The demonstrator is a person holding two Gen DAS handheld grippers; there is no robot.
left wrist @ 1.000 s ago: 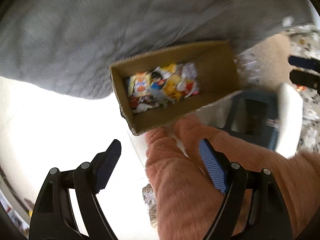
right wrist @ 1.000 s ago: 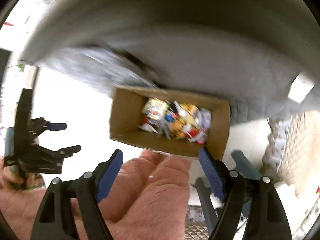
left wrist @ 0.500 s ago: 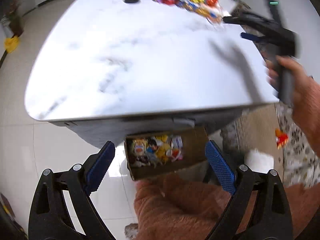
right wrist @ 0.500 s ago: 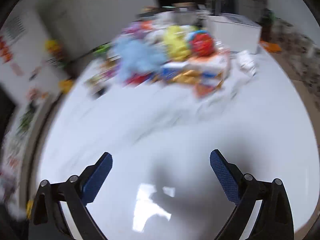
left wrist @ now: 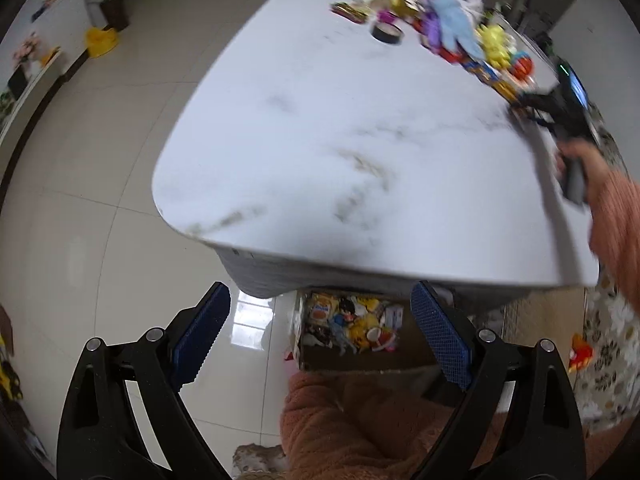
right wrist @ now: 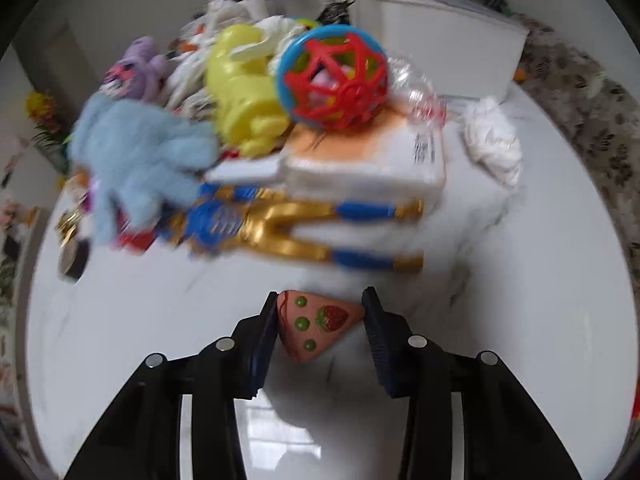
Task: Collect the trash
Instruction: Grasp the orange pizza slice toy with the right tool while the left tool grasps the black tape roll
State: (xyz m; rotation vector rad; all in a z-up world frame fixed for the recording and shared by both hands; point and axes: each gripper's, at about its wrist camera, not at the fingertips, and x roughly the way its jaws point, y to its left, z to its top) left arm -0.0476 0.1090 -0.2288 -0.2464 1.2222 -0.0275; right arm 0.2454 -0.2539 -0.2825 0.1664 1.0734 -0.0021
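My right gripper (right wrist: 320,312) points down at the white marble table (right wrist: 520,280). Its jaws are closing, and a pink pizza-slice toy (right wrist: 316,324) with a strawberry and green dots sits between them, touched by both pads. The left wrist view shows this gripper (left wrist: 524,110) at the table's right edge, in a hand with an orange sleeve. My left gripper (left wrist: 320,288) hangs wide open and empty above the floor. Between its fingers, below the table edge, a cardboard box (left wrist: 360,360) holds colourful wrappers (left wrist: 348,324).
Just beyond the slice lies a pile: a gold-and-blue figure (right wrist: 288,224), white-orange package (right wrist: 368,160), red-and-blue ball (right wrist: 332,80), yellow toy (right wrist: 244,88) and blue plush (right wrist: 136,152). A crumpled tissue (right wrist: 494,140) lies right, a tape roll (left wrist: 387,33) left, a white bin (right wrist: 432,48) behind.
Both grippers left the box. The left one rose until the tabletop came into sight. The right one swung over the table to the pile and narrowed its jaws onto the pizza-slice toy.
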